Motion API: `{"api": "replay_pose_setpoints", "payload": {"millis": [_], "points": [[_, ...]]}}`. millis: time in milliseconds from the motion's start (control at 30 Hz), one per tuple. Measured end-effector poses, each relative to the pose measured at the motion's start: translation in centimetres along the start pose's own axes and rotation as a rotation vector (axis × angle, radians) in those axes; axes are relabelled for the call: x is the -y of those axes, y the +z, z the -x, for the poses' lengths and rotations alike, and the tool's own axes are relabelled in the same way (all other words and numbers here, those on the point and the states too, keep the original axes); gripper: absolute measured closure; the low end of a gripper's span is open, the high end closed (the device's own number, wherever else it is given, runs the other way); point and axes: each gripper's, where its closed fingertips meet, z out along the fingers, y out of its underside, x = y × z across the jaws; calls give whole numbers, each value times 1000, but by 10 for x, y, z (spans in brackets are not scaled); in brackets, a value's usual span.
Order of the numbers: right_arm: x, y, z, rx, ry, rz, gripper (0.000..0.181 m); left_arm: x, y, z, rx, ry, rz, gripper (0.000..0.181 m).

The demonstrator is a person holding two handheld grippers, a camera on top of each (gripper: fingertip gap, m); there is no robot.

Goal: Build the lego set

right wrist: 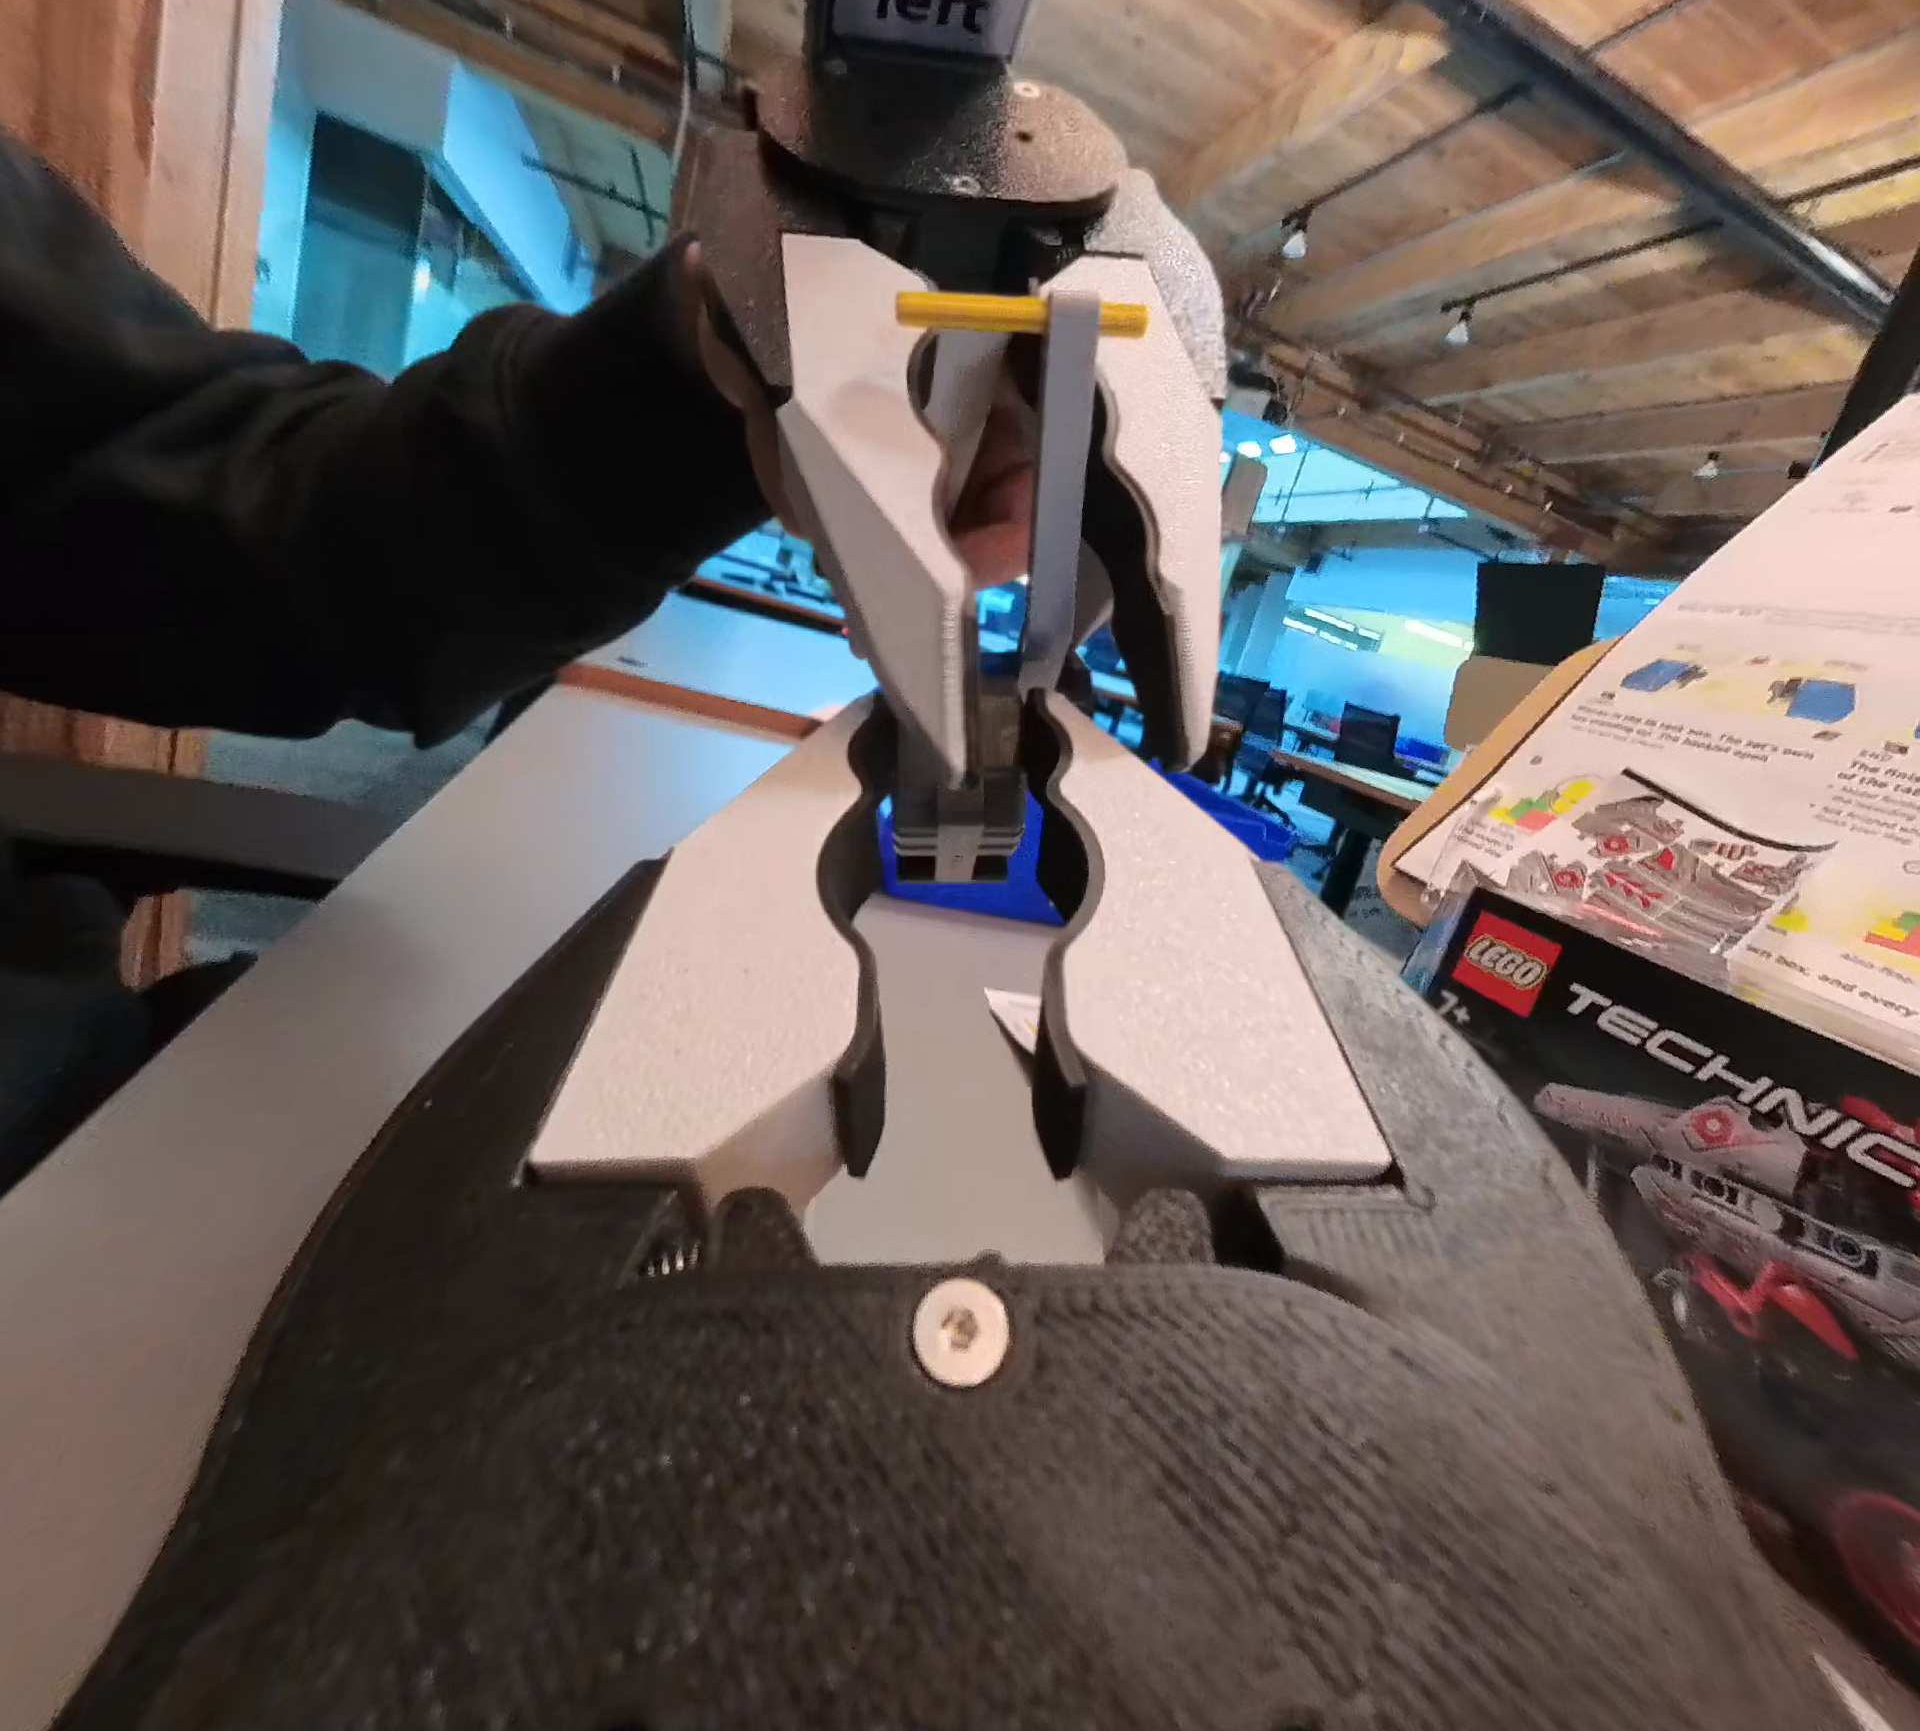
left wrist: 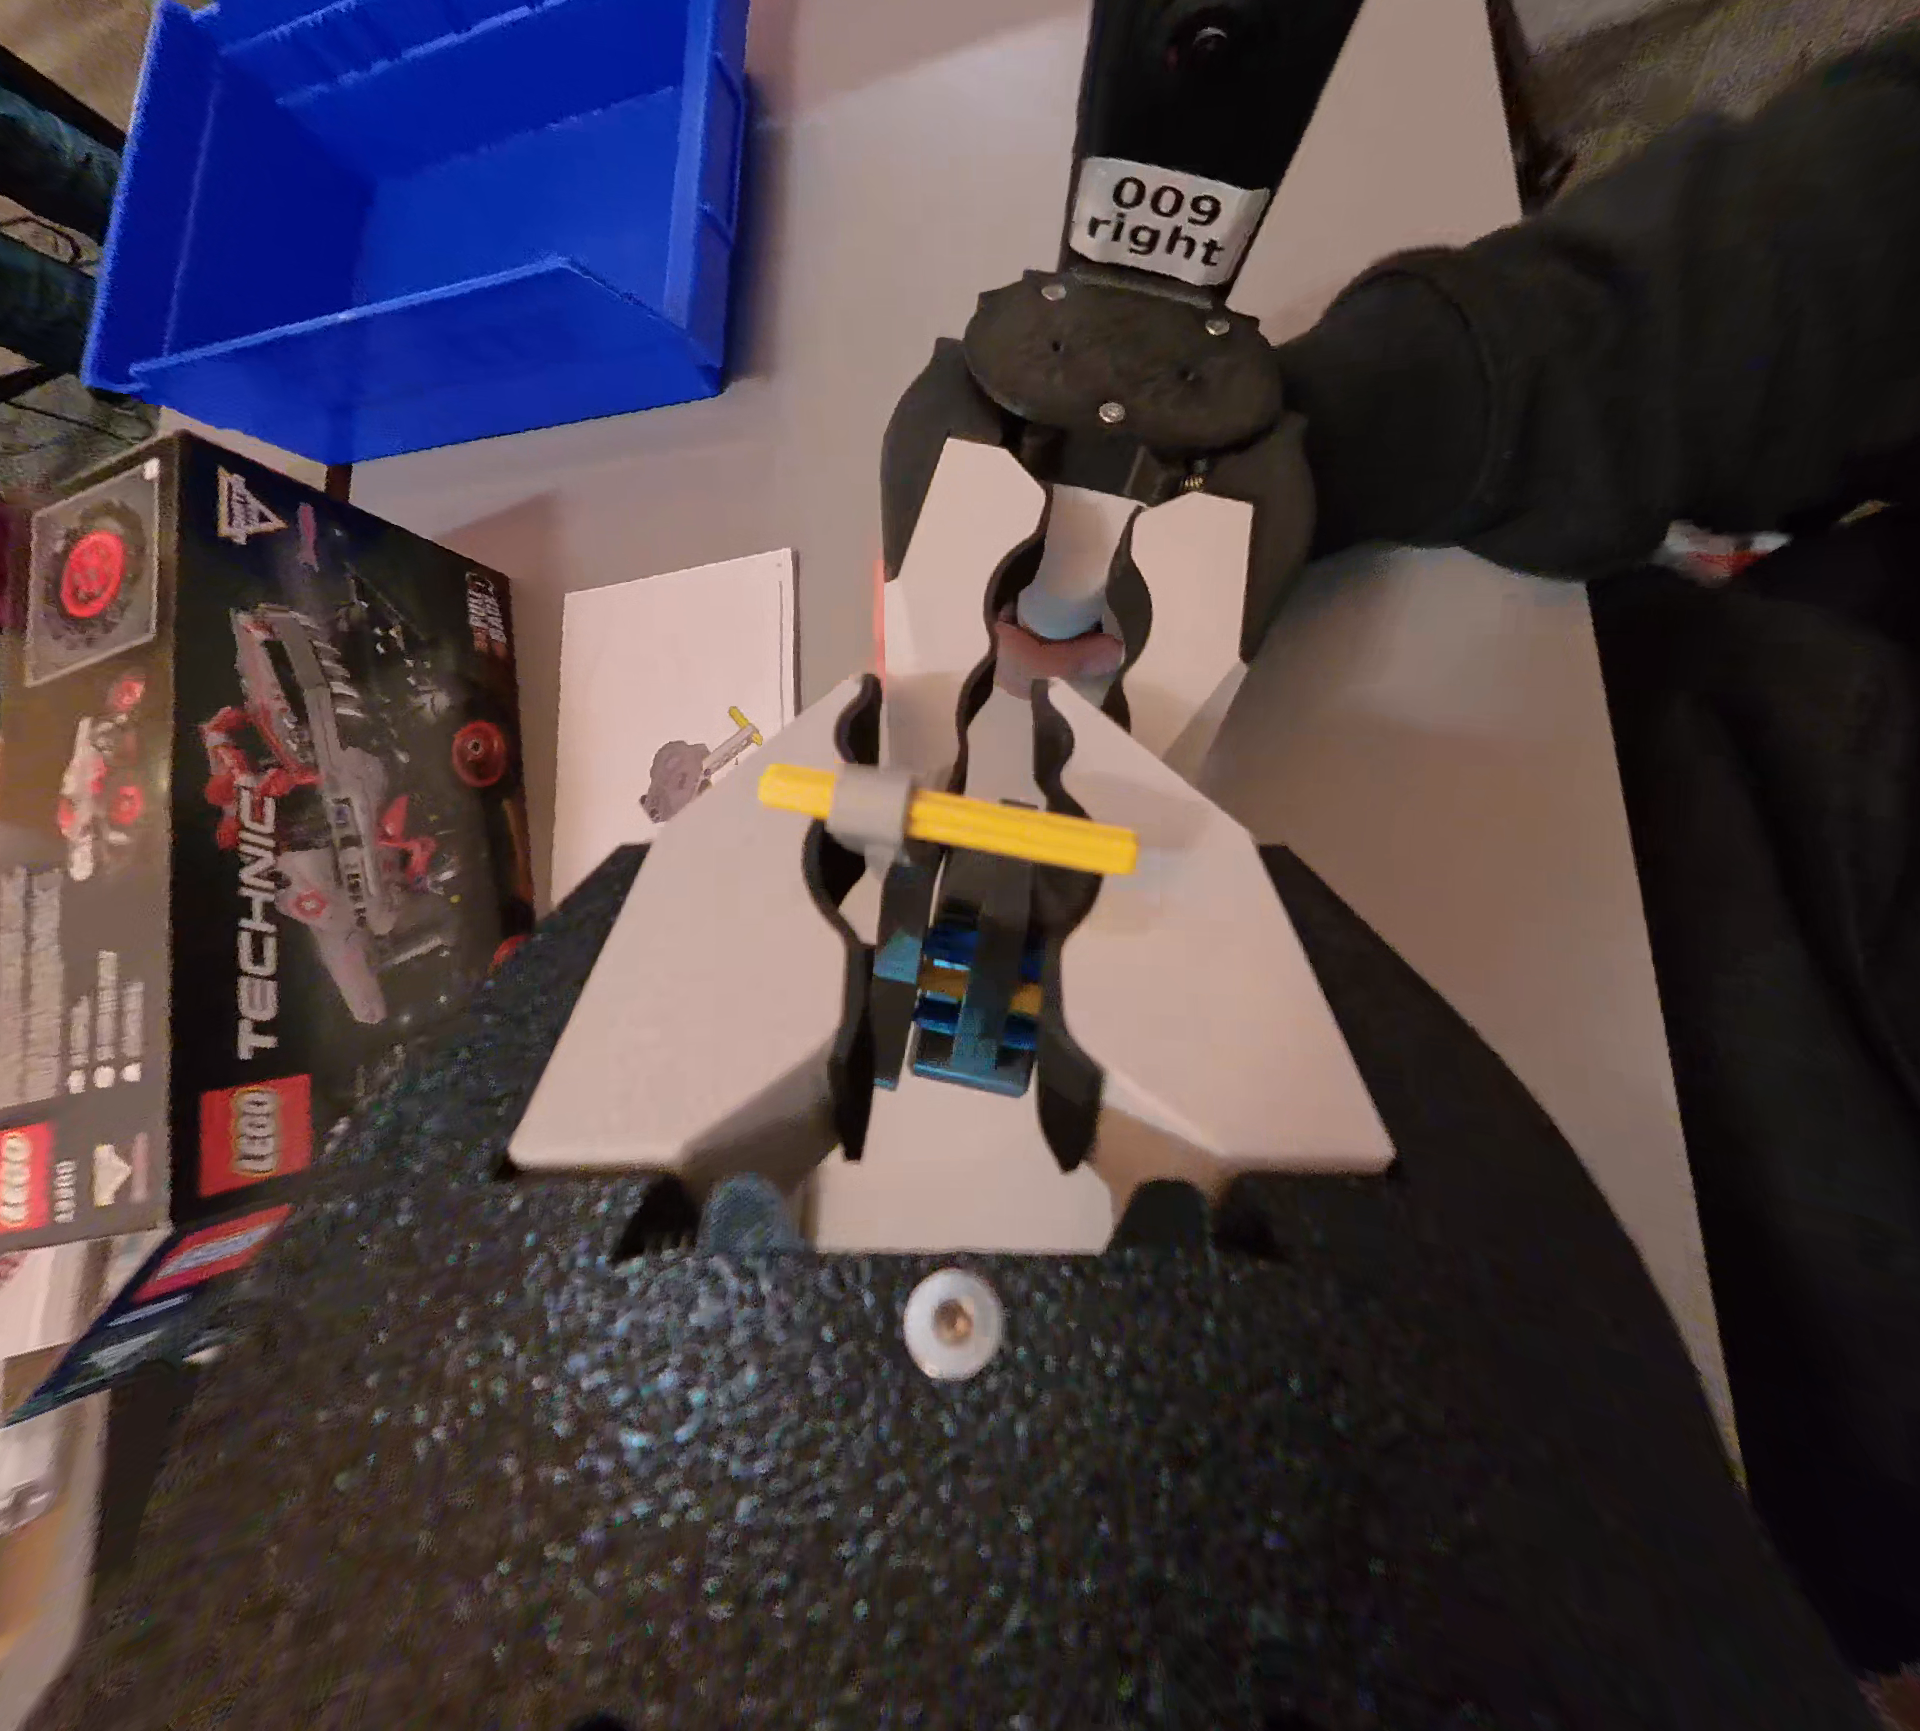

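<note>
Item: small sub-assembly, held in the air above the desk between the two tools.

- Yellow axle: threaded crosswise through the end of a grey beam.
- Grey beam: runs from the axle down to a dark grey block, which has blue parts against it.
- Left hand-held gripper: closed on the assembly, the beam lying between its fingers.
- Right hand-held gripper: tips meet the block from the opposite side; whether it grips or only touches, cannot tell.
- Lego box: on the desk, to the left in the left wrist view.
- Instruction sheet: beside the box, showing a grey part with a yellow axle.
- Blue bin: farther off on the desk; contents not visible.

Progress, as judged: early. Only a few pieces are joined, nothing resembling the boxed vehicle. The remainder of the set is not in view, so most of the build appears outstanding.
</note>
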Motion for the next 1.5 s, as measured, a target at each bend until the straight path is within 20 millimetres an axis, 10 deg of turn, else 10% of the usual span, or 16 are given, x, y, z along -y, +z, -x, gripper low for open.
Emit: {"api": "replay_pose_setpoints", "payload": {"millis": [233,600,1133,1500], "points": [[41,1,5,18,-26,-132,158,28,-15,3,50,104,95,134],[106,-8,12,59,-72,-267,157,83,-73,-13,45,134,-216,121],[129,-17,21,184,100,-459,158,101,-114,-24,126,160,-515,145],[125,-30,18,217,144,-506,158,85,-98,-18,62,-7,-560,155]]}}
